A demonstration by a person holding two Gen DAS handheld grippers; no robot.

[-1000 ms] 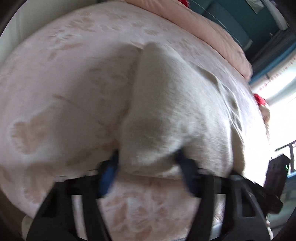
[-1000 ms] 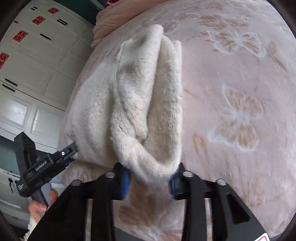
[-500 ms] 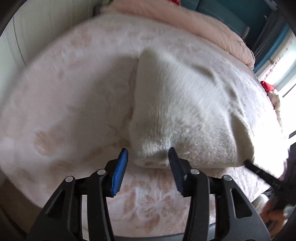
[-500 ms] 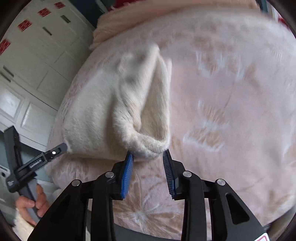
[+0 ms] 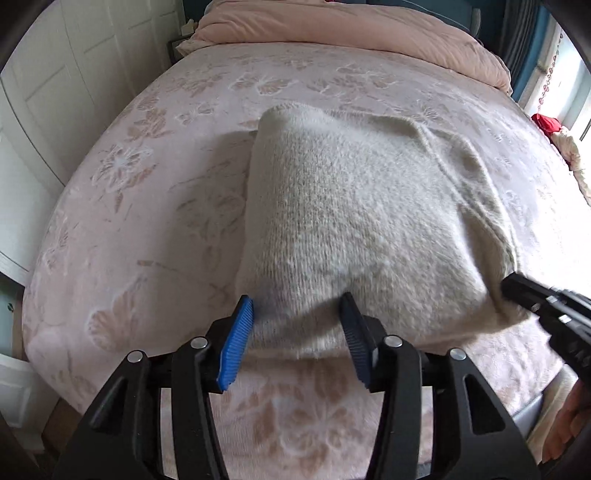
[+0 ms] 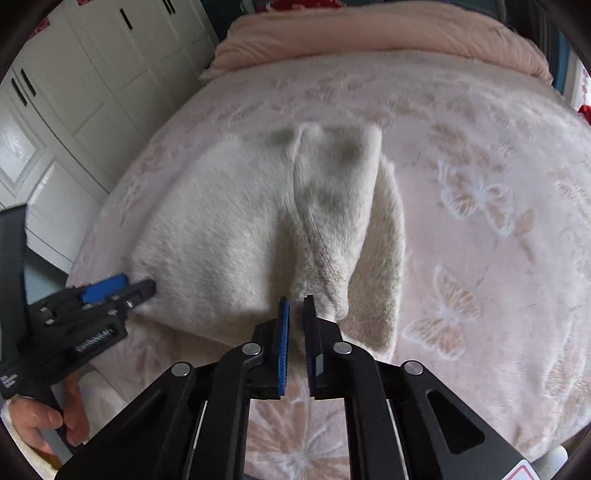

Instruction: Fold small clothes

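Observation:
A cream fuzzy garment (image 5: 362, 221) lies folded into a thick rectangle on the pink butterfly-print bedspread (image 5: 147, 221). My left gripper (image 5: 295, 325) hovers at its near edge. The jaws are opening and stand wide, with the hem showing between the blue pads (image 5: 238, 332) but not pinched. My right gripper (image 6: 296, 306) hangs over the garment's (image 6: 240, 221) near right fold. Its jaws are closing, almost together, with nothing between them. Each gripper shows in the other's view: the right gripper (image 5: 513, 288) at the right corner, the left gripper (image 6: 147, 286) at the left corner.
A rolled pink duvet (image 5: 351, 29) lies across the head of the bed. White wardrobe doors (image 6: 92, 74) stand close along the left side. A red item (image 5: 550, 123) sits at the far right edge. A person's hand (image 6: 44, 424) holds the left gripper's handle.
Both grippers let go of the garment's near edge and rose off it. The right jaws then came nearly together. Both views rolled level, and the garment stays folded on the bed.

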